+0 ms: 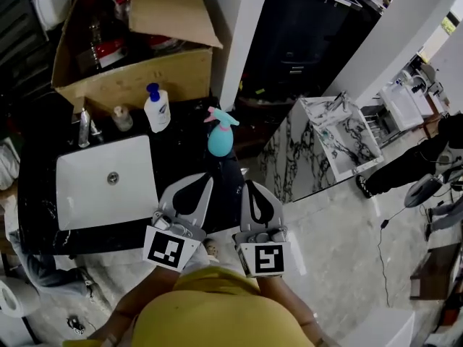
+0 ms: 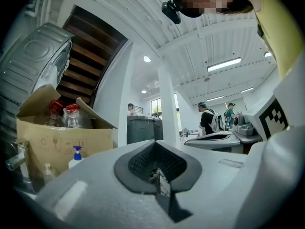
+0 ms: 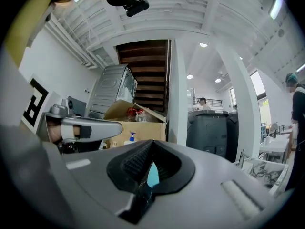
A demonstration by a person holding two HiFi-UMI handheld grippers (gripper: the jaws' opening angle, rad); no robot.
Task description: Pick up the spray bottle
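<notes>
You hold the left gripper and right gripper level, side by side, both jaws pressed together, gripping nothing. The spray bottle stands upright on the black counter just ahead, pink head up.

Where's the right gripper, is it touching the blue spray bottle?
Apart. The head view shows a clear gap between the right gripper and the spray bottle ahead of it.
</notes>
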